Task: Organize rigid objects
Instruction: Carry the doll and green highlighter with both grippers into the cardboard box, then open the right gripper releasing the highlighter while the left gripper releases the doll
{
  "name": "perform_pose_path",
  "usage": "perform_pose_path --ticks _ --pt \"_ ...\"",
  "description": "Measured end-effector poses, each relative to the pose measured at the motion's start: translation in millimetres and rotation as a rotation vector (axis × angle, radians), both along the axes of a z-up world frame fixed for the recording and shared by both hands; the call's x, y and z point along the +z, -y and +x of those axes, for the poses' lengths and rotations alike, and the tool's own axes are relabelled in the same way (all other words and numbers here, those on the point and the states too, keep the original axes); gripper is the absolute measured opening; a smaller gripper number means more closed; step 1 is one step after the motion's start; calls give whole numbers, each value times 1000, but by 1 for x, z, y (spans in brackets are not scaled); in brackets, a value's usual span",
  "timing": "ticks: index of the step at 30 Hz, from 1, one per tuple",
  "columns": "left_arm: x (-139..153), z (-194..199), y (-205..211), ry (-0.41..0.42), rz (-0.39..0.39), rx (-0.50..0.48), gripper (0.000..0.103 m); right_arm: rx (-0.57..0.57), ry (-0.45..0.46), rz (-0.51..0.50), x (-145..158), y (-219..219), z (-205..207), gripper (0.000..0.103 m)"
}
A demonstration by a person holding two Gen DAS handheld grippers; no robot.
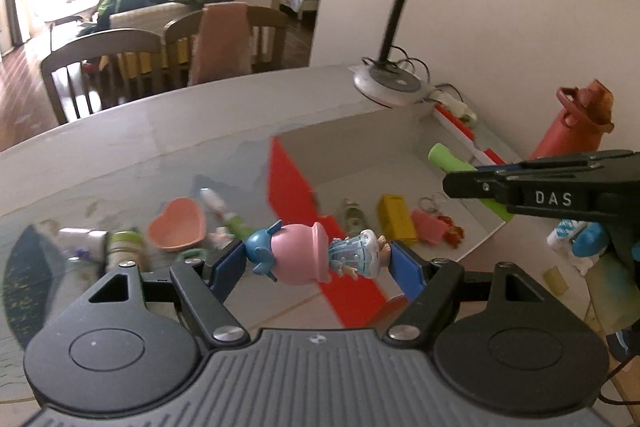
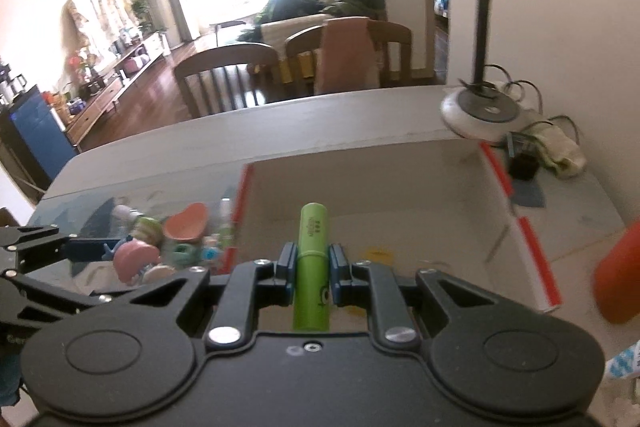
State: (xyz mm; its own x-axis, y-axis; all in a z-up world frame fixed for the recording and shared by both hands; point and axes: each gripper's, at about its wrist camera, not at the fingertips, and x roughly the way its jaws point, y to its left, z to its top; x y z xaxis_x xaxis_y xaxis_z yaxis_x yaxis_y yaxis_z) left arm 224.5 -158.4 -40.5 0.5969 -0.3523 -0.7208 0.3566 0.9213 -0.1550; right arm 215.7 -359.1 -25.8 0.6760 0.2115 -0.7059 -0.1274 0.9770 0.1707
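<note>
Grey table (image 1: 140, 131), cardboard box (image 1: 360, 135) beyond: left gripper (image 1: 318, 259) clamps light, stiff doll (image 1: 308, 255) endwise; right gripper (image 2: 313, 265) pinches slick green tube (image 2: 313, 263) mid-length.

Your left tool (image 1: 318, 261) holds the figurine (image 1: 316, 259) crosswise between its pads, above the near left corner of the box (image 1: 360, 147); your right tool (image 2: 312, 269) holds the tube (image 2: 313, 267) pointing away from you, over the box's near edge; the box sits on the worktop (image 1: 160, 131), its far right corner by the lamp (image 1: 390, 83), which stands at the worktop's far edge against the wall. Left of the box lie the heart dish (image 1: 176, 225), a jar (image 1: 126, 247) and small items close together; inside the box, near its front, lie a block (image 1: 396, 219) and a keyring (image 1: 434, 219) side by side; the bottle (image 1: 576, 123) stands right of the box; chairs (image 1: 100, 67) stand beyond the worktop's far edge.
</note>
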Motion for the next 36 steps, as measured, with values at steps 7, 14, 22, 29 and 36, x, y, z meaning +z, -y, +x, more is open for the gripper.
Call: perform_pose_path --ticks 7,14,22,29,36 --pt "-15 17 55 -24 46 -50 78 -43 -24 -13 -17 45 12 15" --pt "-31 54 100 -39 97 -57 78 -30 -42 -43 -34 67 27 15" --pt "-55 109 134 -67 153 -16 78 25 -82 -113 -61 70 51 15" --pt "-82 147 159 -106 218 8 78 77 -119 -170 -84 66 70 15" --pt "-101 172 169 -155 237 35 78 108 -161 -194 -99 63 81 15"
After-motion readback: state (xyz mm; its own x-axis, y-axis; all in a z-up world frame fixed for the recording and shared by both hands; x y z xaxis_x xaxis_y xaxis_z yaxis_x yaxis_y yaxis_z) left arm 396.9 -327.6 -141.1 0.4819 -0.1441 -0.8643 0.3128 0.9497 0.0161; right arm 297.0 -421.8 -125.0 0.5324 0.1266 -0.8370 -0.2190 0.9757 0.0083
